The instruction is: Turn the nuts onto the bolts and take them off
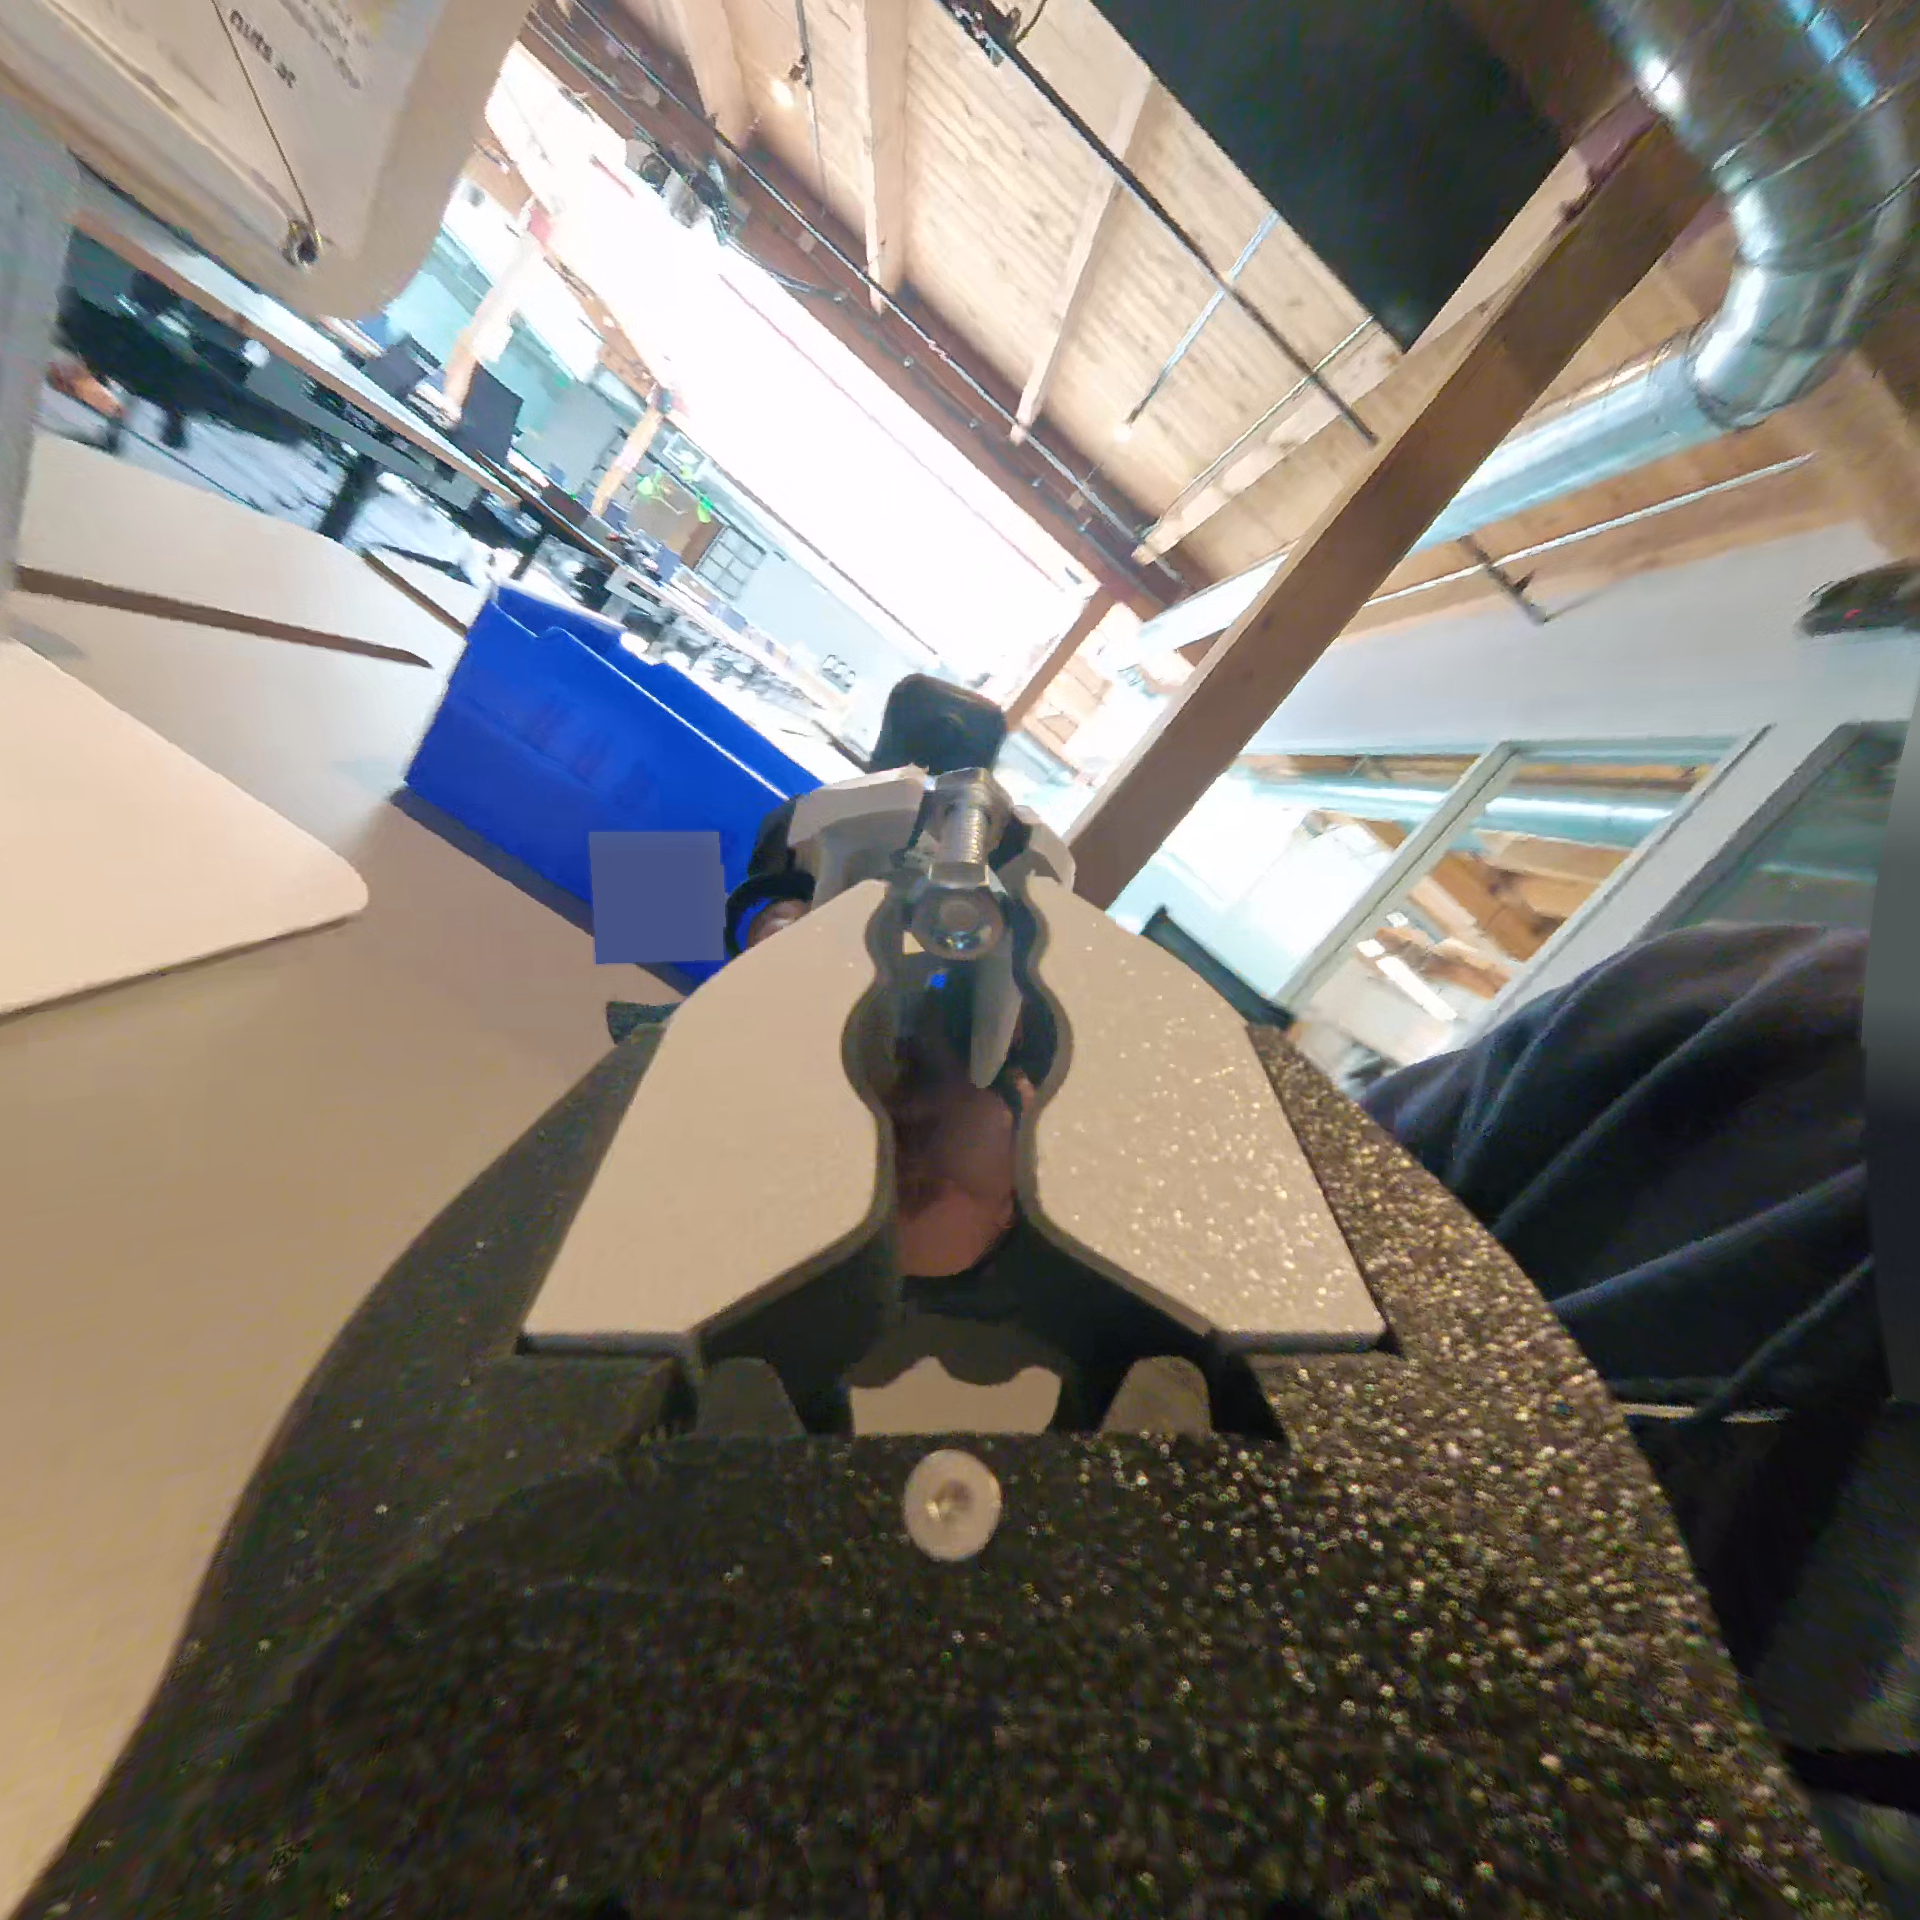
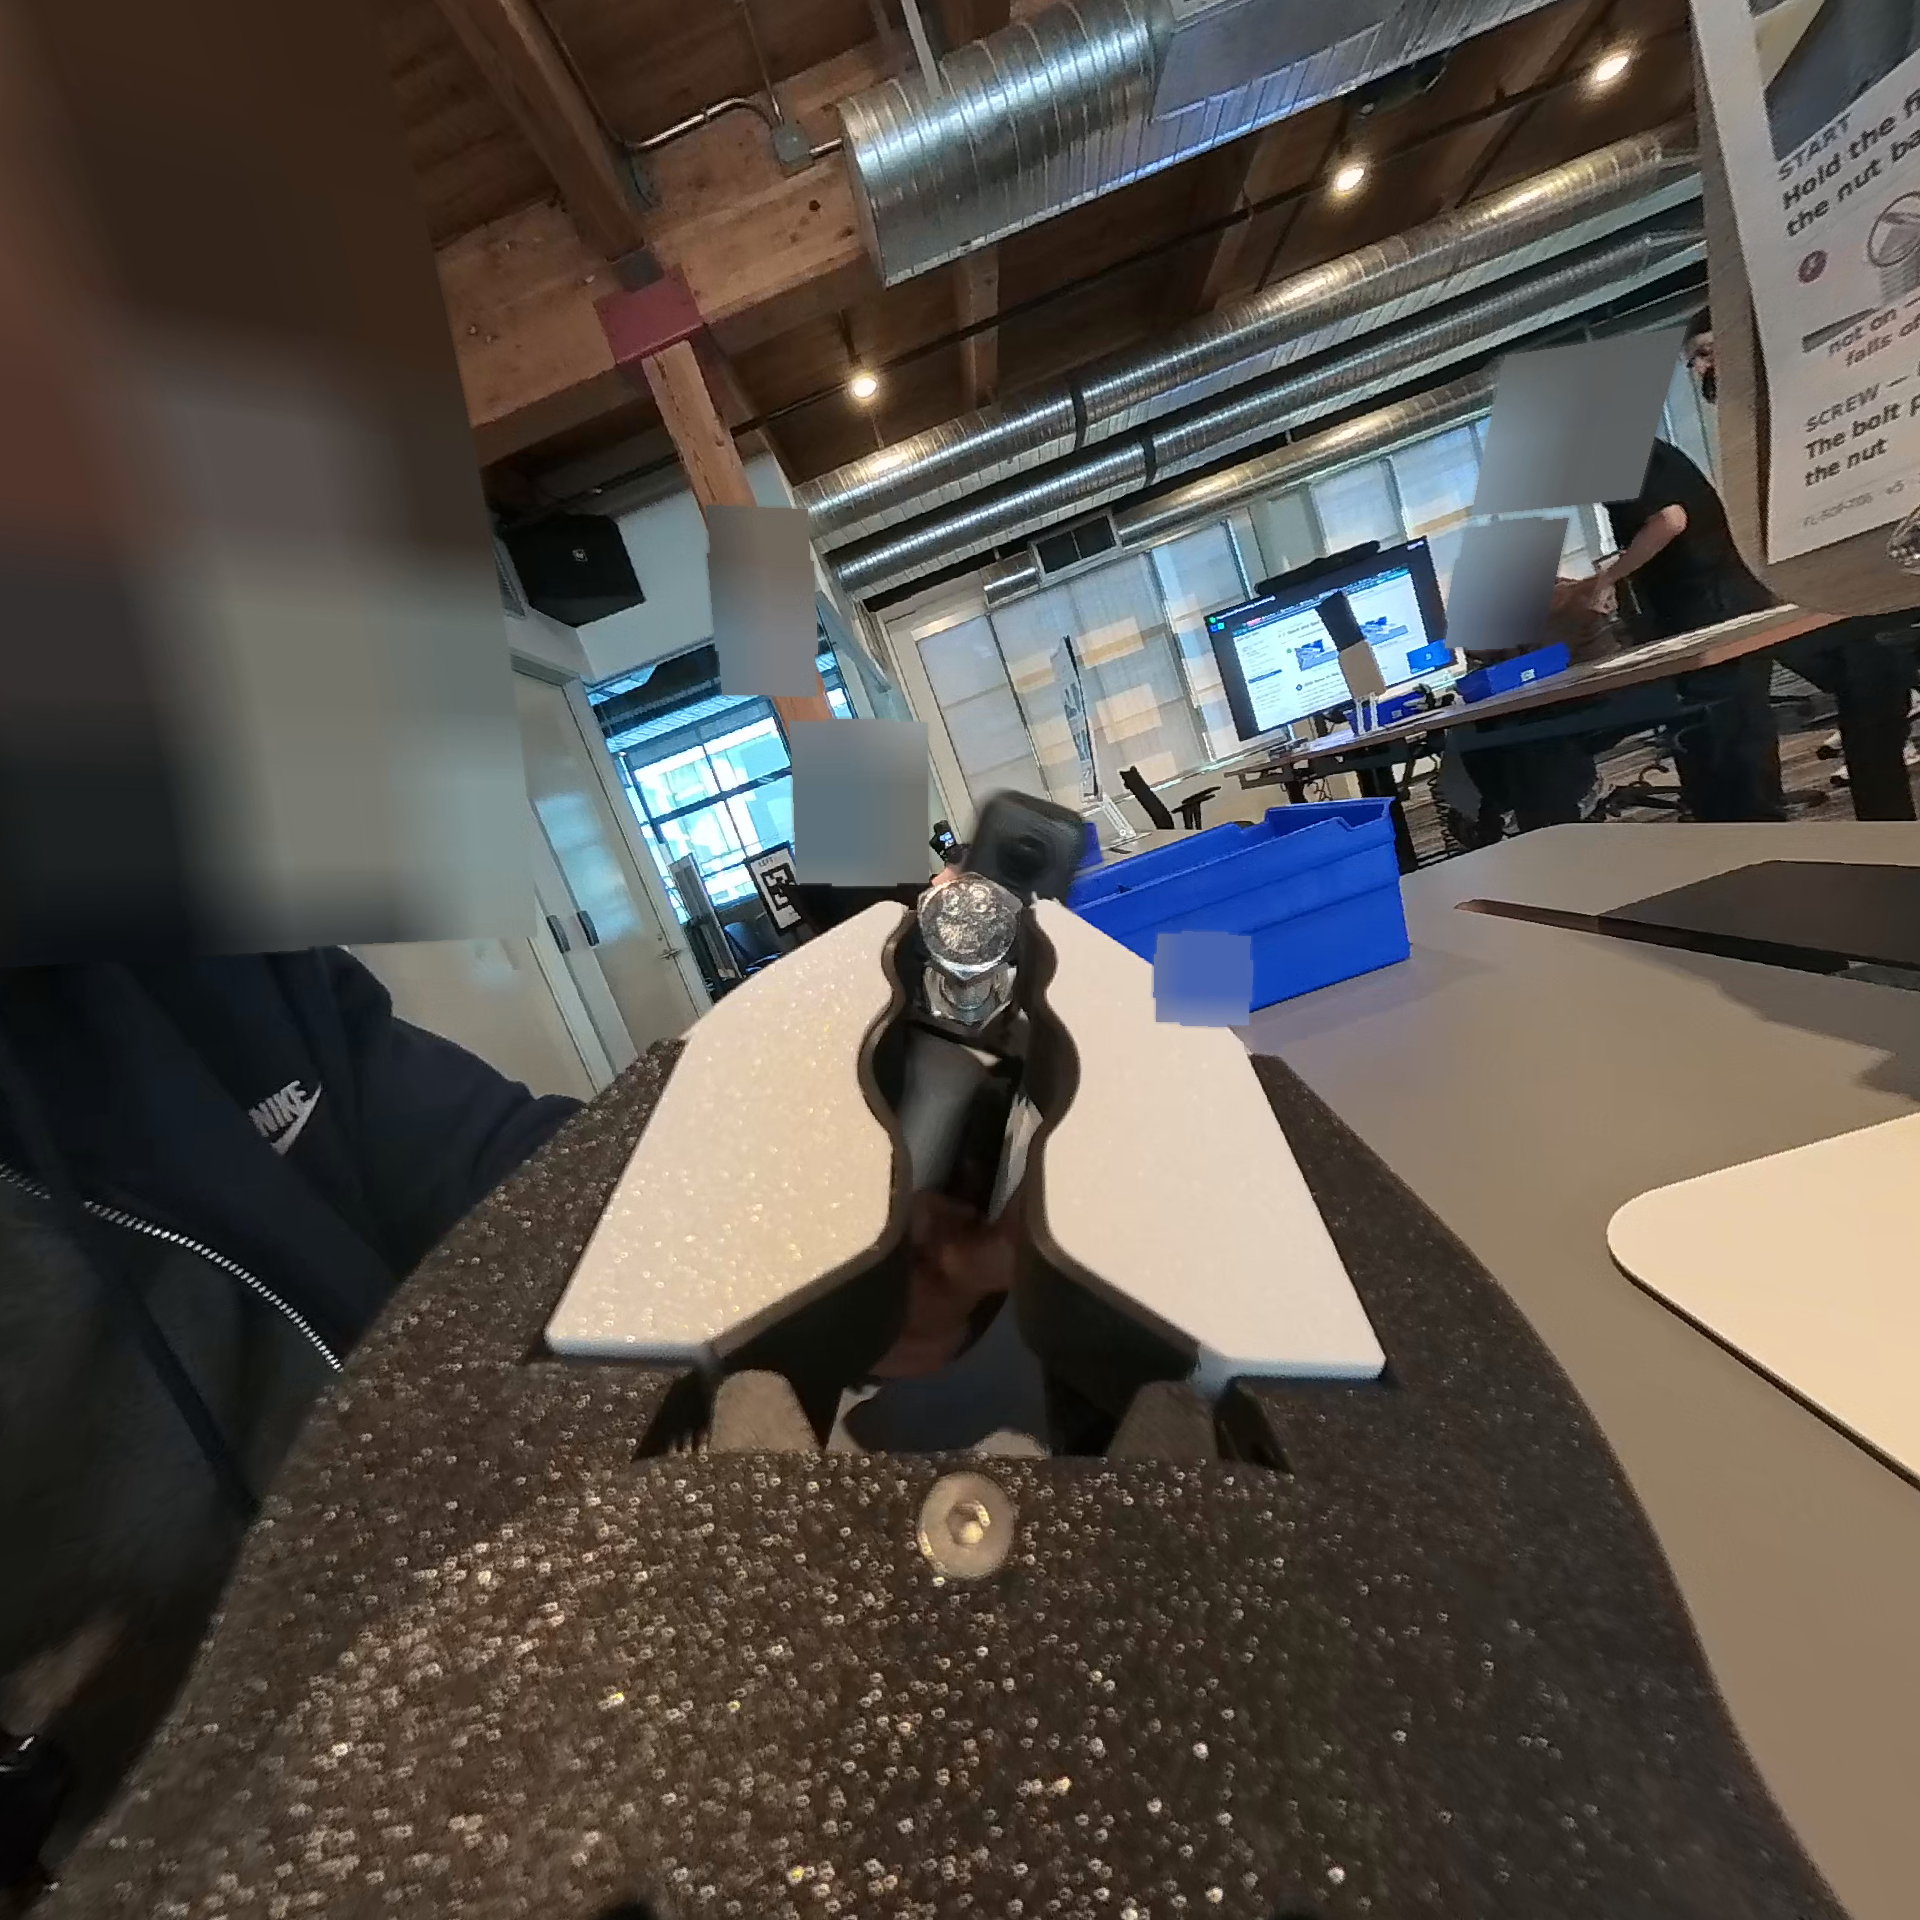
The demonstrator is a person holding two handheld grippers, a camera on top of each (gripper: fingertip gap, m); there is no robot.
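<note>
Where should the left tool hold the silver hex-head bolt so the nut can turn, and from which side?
Grip the silver hex-head bolt by its head, across two opposite flats, approaching from the head end: flats stop it spinning, and the threaded shank pointing away stays free.

The bolt (image 1: 956, 878) and nut (image 2: 961, 997) are shiny silver. Both grippers, left (image 1: 951, 935) and right (image 2: 964, 951), have pale grey fingers on speckled black bodies (the specks glitter). The bin (image 2: 1262, 914) is bright blue, the table (image 2: 1538, 1049) grey, the mat (image 2: 1787, 1268) cream, the sleeve (image 1: 1621, 1101) navy.
</note>
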